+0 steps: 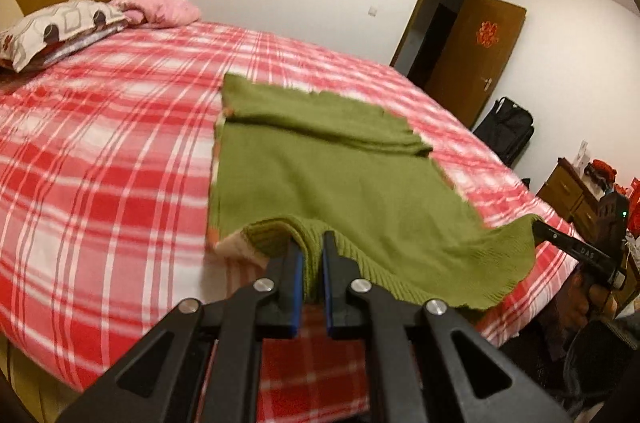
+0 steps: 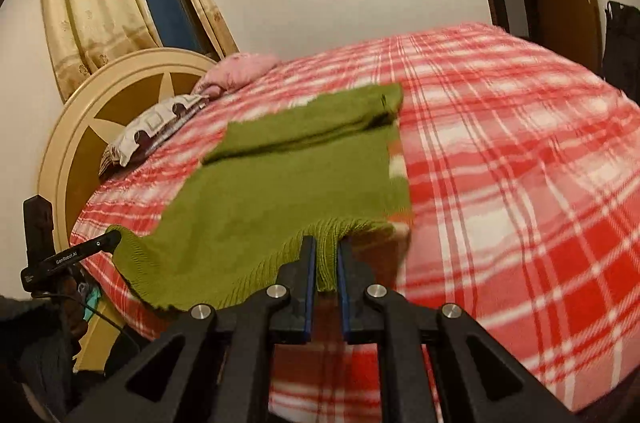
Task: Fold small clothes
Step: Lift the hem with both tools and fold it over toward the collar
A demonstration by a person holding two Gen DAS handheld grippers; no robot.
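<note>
Left wrist view: the left gripper (image 1: 311, 248) is clamped on the ribbed hem of a green knitted sweater (image 1: 320, 167) lying on a red-and-white plaid bedspread (image 1: 100, 151), its long axis running away toward the far wall. Right wrist view: the right gripper (image 2: 326, 251) pinches the same raised hem; the sweater's folded sleeves lie across its far end.

1. The sweater (image 1: 320, 175) lies on the bed (image 1: 100, 151).
2. The pillows (image 1: 60, 31) sit at the headboard (image 2: 120, 111) end.
3. The left gripper (image 1: 311, 255) and the right gripper (image 2: 326, 255) each pinch the sweater's near hem, apart.
</note>
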